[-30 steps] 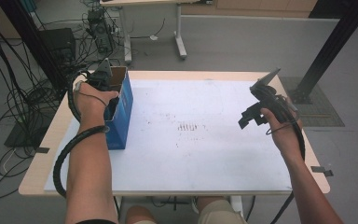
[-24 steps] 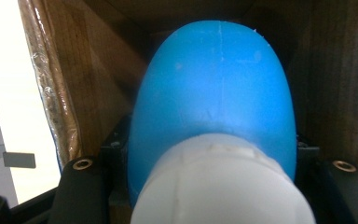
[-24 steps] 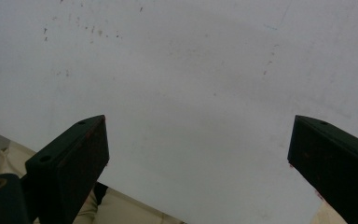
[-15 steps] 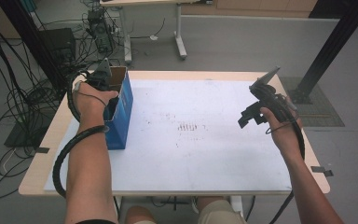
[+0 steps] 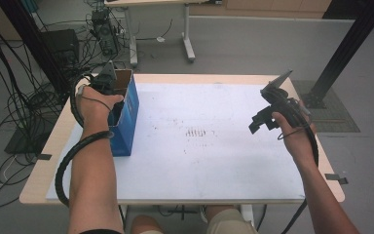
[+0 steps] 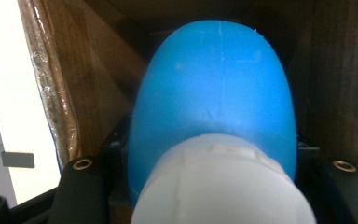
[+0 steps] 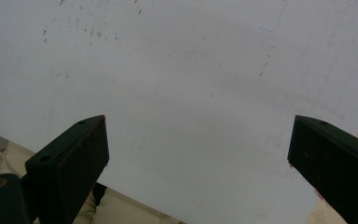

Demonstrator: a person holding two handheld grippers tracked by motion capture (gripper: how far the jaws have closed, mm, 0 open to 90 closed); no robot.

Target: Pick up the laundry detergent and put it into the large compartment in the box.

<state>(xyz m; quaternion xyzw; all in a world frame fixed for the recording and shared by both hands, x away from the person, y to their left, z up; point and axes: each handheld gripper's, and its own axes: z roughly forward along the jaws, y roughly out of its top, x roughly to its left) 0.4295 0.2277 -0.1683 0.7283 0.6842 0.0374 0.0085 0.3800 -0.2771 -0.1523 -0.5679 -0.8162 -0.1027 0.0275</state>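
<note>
A light wooden table (image 5: pixel 44 168) carries a white sheet (image 5: pixel 214 161); a blue box (image 5: pixel 126 122) stands at its left.

Right hand-held gripper (image 7: pixel 198 154) hovers with black jaws wide apart, at seven and four o'clock, nothing between them. Beyond: the flat white speckled table (image 7: pixel 182 70); beige trouser fabric (image 7: pixel 121 210) at six o'clock.

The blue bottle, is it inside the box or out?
Inside. The blue bottle, white-capped, sits between brown cardboard walls, clamped by the left gripper reaching into the box.
</note>
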